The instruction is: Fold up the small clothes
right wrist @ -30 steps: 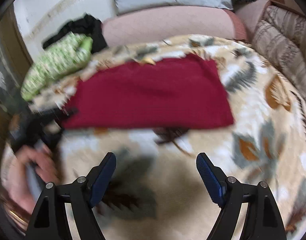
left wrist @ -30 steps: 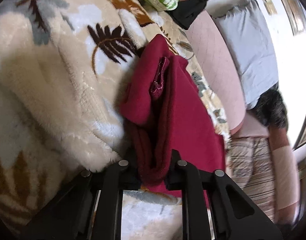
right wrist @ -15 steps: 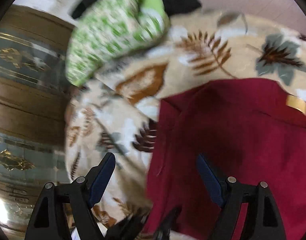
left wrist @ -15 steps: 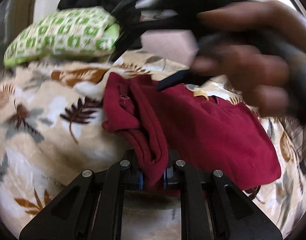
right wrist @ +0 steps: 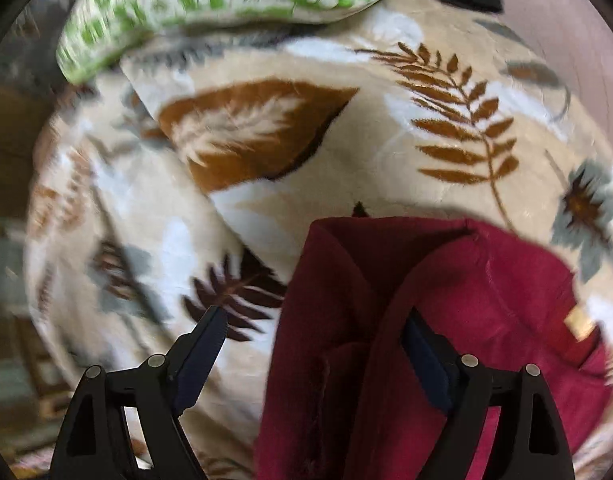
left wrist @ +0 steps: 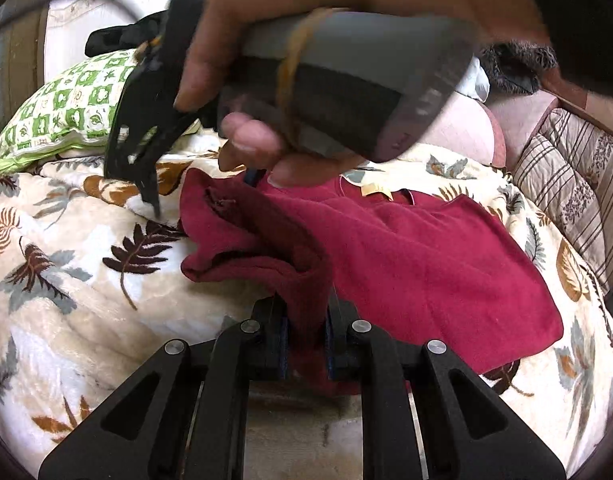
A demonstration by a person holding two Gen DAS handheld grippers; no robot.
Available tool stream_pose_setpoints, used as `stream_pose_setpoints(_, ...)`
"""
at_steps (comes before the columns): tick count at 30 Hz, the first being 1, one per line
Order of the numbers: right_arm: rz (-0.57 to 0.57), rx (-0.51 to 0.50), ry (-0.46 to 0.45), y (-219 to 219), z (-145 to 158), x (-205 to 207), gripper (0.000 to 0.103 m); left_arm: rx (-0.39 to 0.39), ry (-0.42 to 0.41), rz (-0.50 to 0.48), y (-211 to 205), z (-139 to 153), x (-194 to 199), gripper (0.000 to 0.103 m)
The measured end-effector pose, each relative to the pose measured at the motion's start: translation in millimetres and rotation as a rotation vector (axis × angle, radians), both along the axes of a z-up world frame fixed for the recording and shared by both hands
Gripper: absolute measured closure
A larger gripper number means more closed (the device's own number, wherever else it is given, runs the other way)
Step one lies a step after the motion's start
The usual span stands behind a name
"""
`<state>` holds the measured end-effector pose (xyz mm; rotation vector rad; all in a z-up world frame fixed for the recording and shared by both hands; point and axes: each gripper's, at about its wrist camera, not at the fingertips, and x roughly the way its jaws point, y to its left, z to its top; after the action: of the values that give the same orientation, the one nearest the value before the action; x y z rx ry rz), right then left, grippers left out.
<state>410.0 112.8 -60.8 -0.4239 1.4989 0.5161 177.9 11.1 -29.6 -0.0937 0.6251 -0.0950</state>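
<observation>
Left gripper (left wrist: 305, 340) clamped on the near fold of the red garment (left wrist: 406, 264) lying on the bed (left wrist: 66, 300); right gripper (right wrist: 312, 356), jaws opening astride its far-left corner, should close squarely there before folding.

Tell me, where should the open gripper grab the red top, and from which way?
Probably the folded edge of the red top that lies loose on the leafy blanket. The right gripper points down at it, so come from above, one finger on each side of that edge. The left gripper already pinches another bunched bit of it.
</observation>
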Motion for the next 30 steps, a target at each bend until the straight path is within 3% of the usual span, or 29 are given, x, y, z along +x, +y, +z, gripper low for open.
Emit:
stream_pose_setpoints(2, 0.056, -0.115, -0.047, 10.2, -8.6, -3.5, 0.019, 0.006, -0.004, -0.003, -0.1, 0.5, 0.1, 0.091)
stream_pose_setpoints(4, 0.085, -0.156, -0.055, 9.3, -12.3, -7.8, 0.056, 0.013, -0.005, -0.011, -2.1, -1.0, -0.4, 0.091)
stream_pose_setpoints(6, 0.076, -0.104, -0.055, -0.3, -4.6, -8.0, 0.074, 0.02, -0.017, -0.023, -3.9, -0.6, -1.8, 0.091)
stream_pose_setpoints(7, 0.045, -0.048, -0.055, -13.3, 6.2, -4.7, 0.078, 0.024, -0.031, -0.034, -5.9, 1.3, -3.4, 0.091)
stream_pose_setpoints(10, -0.035, 0.064, -0.056, -52.3, 32.5, 2.5, 0.081, 0.009, -0.078, -0.09, -10.4, 7.8, -8.3, 0.092)
stream_pose_setpoints(14, -0.133, 0.136, -0.076, -123.4, 63.6, 5.0, 0.083, -0.058, -0.117, -0.135, -9.9, 19.0, -11.3, 0.094)
stream_pose_setpoints(20, -0.235, 0.223, -0.116, -213.2, 96.6, -8.4, 0.083, -0.044, -0.181, -0.224, -53.9, 47.9, -21.2, 0.094)
stream_pose_setpoints(24, -0.291, 0.225, -0.138, -275.2, 102.2, -21.4, 0.083, -0.062, -0.164, -0.299, -106.1, 58.2, -23.4, 0.094)
stream_pose_setpoints(30, -0.336, 0.193, -0.135, -352.2, 86.6, -32.7, 0.083, -0.028, -0.091, -0.407, -179.7, 40.2, -26.5, 0.094)
